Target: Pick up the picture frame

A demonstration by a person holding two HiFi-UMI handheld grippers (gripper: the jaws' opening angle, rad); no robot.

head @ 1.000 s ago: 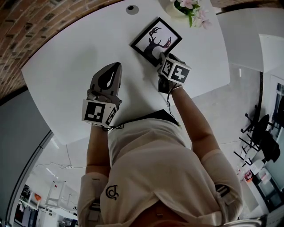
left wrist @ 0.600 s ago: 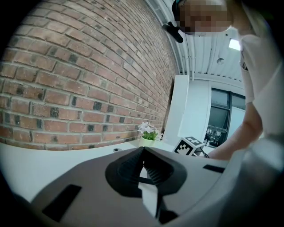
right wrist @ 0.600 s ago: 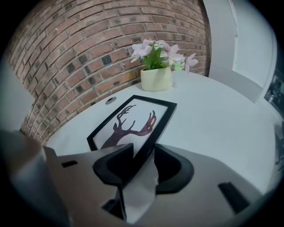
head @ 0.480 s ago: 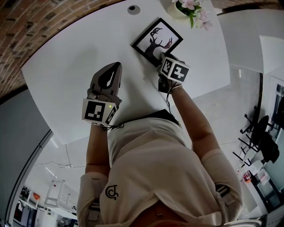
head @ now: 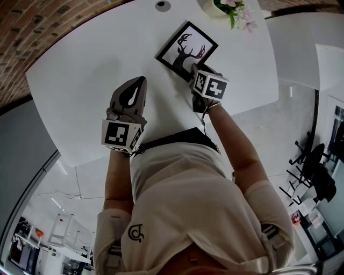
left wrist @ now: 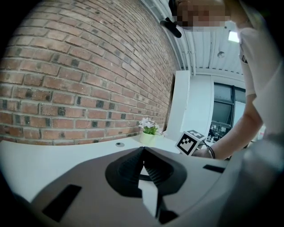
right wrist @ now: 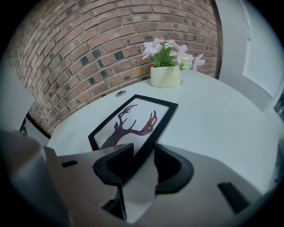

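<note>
The picture frame (head: 185, 45), black with a deer silhouette on white, lies on the white table (head: 80, 91) toward its far side. My right gripper (head: 196, 67) points steeply down at the frame's near corner. In the right gripper view the frame (right wrist: 133, 119) runs back into the jaws, its black edge filling the gap of the right gripper (right wrist: 143, 150), with a pad against each side. My left gripper (head: 140, 80) hovers over bare table to the frame's left, shut and empty. In its own view the left gripper (left wrist: 143, 150) has its pads touching.
A pale pot of pink flowers (head: 226, 7) stands at the far table edge behind the frame, and shows as the flower pot (right wrist: 165, 75) in the right gripper view. A round cable hole (head: 161, 5) lies left of it. A brick wall (right wrist: 88, 48) backs the table.
The head view has shifted slightly, so the table sits a little higher in the picture. The left gripper has drifted slightly. The right gripper stays at the frame's near corner.
</note>
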